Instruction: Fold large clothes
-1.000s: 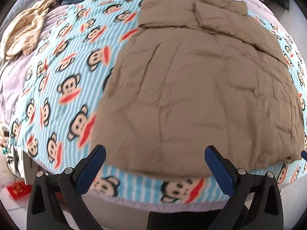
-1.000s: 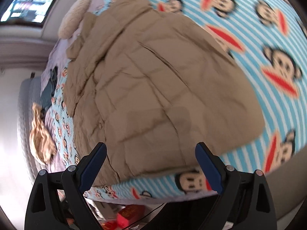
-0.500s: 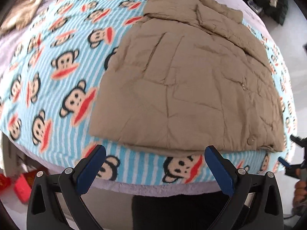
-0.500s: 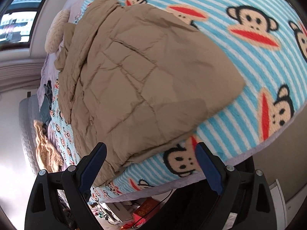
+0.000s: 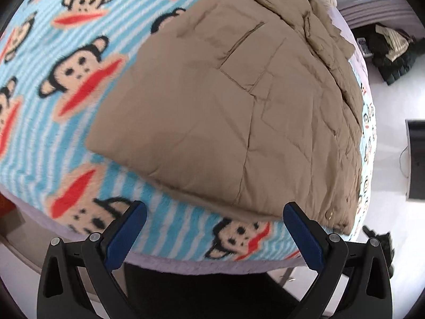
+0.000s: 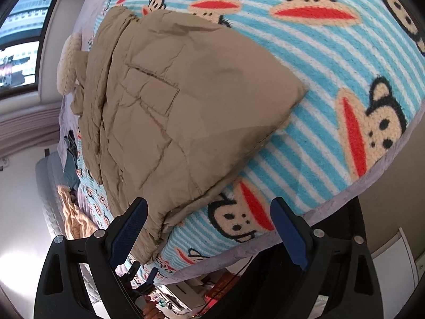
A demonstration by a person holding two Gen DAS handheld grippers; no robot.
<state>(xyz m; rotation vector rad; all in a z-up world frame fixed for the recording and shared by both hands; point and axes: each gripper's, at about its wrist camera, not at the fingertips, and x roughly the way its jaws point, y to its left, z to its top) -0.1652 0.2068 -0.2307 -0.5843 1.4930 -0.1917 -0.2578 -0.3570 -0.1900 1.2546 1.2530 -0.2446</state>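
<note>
A tan quilted jacket (image 5: 239,111) lies spread flat on a bed covered by a blue striped monkey-print blanket (image 5: 66,85). Its hem runs along the bed's near edge. My left gripper (image 5: 213,235) is open and empty, hovering just short of the hem near its left part. In the right wrist view the jacket (image 6: 186,101) shows its right hem corner pointing towards the blanket (image 6: 332,61). My right gripper (image 6: 208,223) is open and empty, with its left finger (image 6: 130,226) beside the hem edge. The left gripper (image 6: 142,276) appears small below the bed edge.
A fluffy cream pillow (image 6: 67,63) lies past the jacket's collar, and a beige knitted throw (image 6: 74,212) on the bed's far side. Dark clothes (image 5: 390,50) are piled on the floor. A black flat object (image 5: 417,159) stands on the white floor. Red boxes (image 6: 223,289) sit beneath the bed.
Both views have swung in closer to the jacket's hem at the bed's near edge, the left toward one side and the right toward the other corner. Both grippers stay open.
</note>
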